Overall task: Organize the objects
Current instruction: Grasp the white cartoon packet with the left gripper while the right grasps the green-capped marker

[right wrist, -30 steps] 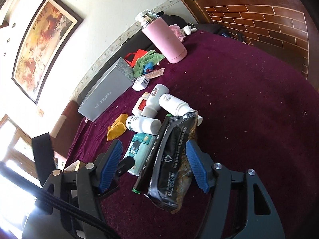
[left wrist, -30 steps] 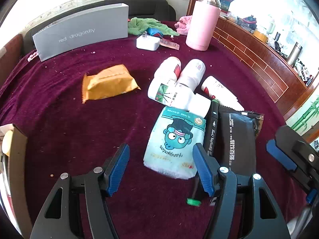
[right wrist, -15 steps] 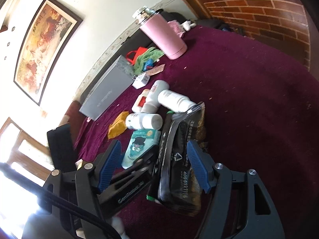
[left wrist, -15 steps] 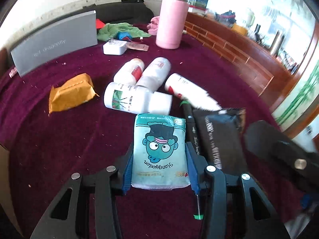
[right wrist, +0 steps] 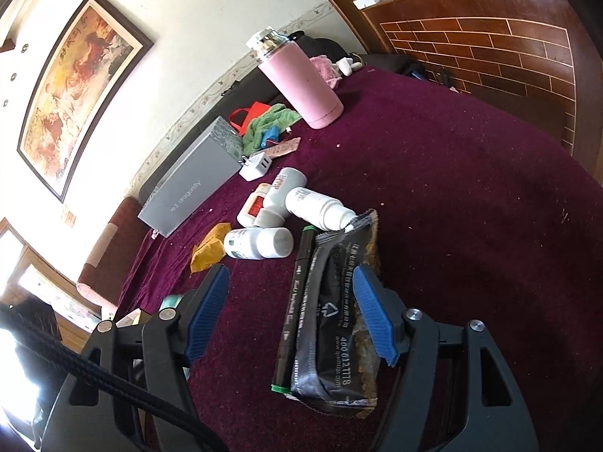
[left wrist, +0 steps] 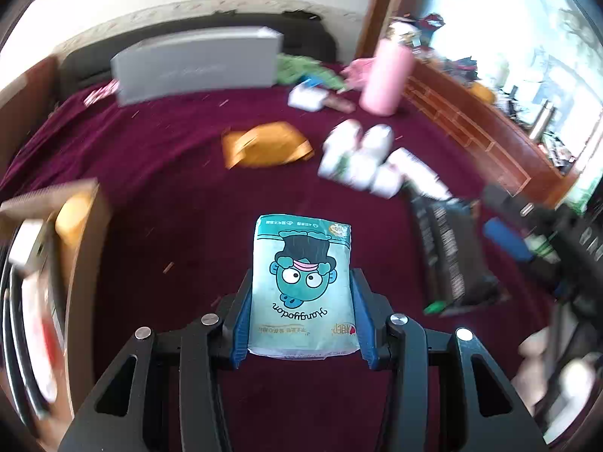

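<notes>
Well, much of the left wrist view is smeared with blur: the cluster of white bottles ahead and to the right of the left tongs is only pale blobs there, and their labels cannot be read. The left tongs are clamped on a teal tissue pack, its blue pads pressing both long sides; the cartoon face and the word "Hangyodon" read upside down, and the small print beneath is too fine to make out. To the far left of these tongs a cardboard box is cut off by the frame edge, its contents unclear.

The right tongs stand apart, gripping nothing. Between their pads on the maroon worktop lie a black snack packet, printed "400 012 7778" and a web address I can only half read, and, touching its left side, a black marker with green ends. Beyond them the bottles show clearly, one with a red label whose writing is too small. Further off to the left a grey box reads "red dragonfly", and a pink flask stands upright far ahead.
</notes>
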Action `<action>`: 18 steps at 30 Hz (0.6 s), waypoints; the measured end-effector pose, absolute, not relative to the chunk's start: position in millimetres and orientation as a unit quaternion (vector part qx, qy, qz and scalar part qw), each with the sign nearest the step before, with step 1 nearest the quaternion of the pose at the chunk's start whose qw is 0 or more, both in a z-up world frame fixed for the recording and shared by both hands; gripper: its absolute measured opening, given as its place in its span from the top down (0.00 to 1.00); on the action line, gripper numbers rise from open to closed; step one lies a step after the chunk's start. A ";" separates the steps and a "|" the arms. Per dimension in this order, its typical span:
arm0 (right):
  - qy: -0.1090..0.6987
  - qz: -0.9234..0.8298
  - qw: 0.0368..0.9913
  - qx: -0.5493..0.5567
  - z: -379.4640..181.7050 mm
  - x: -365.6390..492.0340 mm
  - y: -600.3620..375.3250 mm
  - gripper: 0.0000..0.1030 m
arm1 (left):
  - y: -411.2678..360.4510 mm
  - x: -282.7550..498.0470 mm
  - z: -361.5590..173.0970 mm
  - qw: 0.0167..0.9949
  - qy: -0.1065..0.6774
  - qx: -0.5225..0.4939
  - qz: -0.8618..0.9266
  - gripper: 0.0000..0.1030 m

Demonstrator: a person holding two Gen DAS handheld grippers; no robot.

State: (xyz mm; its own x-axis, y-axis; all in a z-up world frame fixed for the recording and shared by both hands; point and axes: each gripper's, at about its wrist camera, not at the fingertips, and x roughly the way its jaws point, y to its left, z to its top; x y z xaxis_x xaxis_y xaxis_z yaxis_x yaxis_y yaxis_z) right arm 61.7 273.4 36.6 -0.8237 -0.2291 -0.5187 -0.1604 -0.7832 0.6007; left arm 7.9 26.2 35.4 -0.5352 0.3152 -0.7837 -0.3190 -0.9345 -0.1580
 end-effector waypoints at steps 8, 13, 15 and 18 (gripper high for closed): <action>-0.333 -0.872 0.109 0.341 47.2 49.6 250.2 0.34 | 1.5 23.6 12.6 0.170 0.000 -0.455 0.874 0.61; -0.249 -0.867 0.062 0.428 39.2 19.9 222.9 0.35 | -2.3 28.0 11.9 0.179 -0.003 -0.446 0.877 0.61; -0.217 -0.860 0.028 0.460 30.3 9.8 215.3 0.37 | -5.3 27.4 11.6 0.184 -0.011 -0.446 0.876 0.61; -0.182 -0.861 -0.012 0.474 25.6 2.3 208.8 0.42 | -8.6 26.6 11.3 0.192 -0.021 -0.444 0.875 0.61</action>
State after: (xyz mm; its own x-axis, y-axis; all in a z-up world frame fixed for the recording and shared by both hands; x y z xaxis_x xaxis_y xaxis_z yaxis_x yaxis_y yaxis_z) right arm 2.3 208.8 25.6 -0.5498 -0.1517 -0.8214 -0.1931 -0.9336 0.3017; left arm 26.6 -8.6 11.3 -0.5323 0.3541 -0.7689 -0.3166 -0.9257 -0.2071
